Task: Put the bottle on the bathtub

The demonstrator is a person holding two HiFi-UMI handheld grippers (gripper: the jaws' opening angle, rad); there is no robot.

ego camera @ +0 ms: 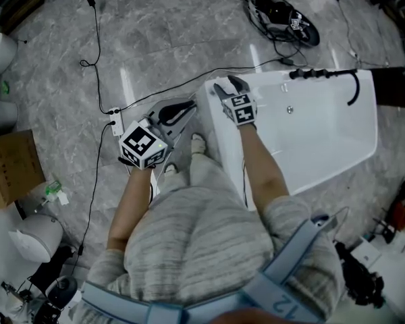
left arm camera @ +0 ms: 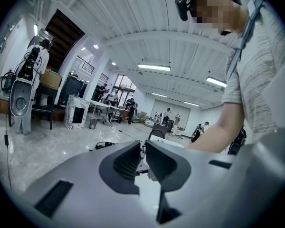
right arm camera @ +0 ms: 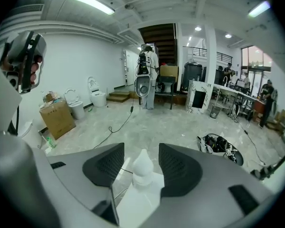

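Writing, strap: a pale blue strap (ego camera: 287,292) on the person's shoulder carries the numeral "12".
Writing, marker cubes: the marker cubes (ego camera: 143,146) show black-and-white square patterns and no letters.
Writing, bottle: no label or print can be made out.
Bottle: the bottle (right arm camera: 142,170) is white and matte, with a rounded cone cap over a ribbed collar and shoulders that widen below. It stands upright between the jaws of the right gripper. The gripper hides it in the head view.
Bottle position: at the bathtub's left corner, nearest the left gripper. No view shows whether its base rests on the rim.
Right gripper: the right gripper (ego camera: 229,84) has its jaws released. A gap shows on each side of the cap, and the pads do not touch it.
Left gripper: the left gripper (left arm camera: 142,148) has its jaws drawn together to a thin slit with nothing between them. It is held off the tub's left edge, above the floor.
Gripper build: smooth grey shells with dark, finely ribbed pads.
Bathtub: the bathtub (ego camera: 324,133) is a glossy white rectangle with rounded corners.
Tub fitting: a black tap fitting (ego camera: 324,74) with a curved hose runs along the far edge.
Floor: the floor (ego camera: 162,32) is polished grey marble-patterned tile with black cables across it.
Other: a brown cardboard box (ego camera: 10,167) lies at the floor's left edge.
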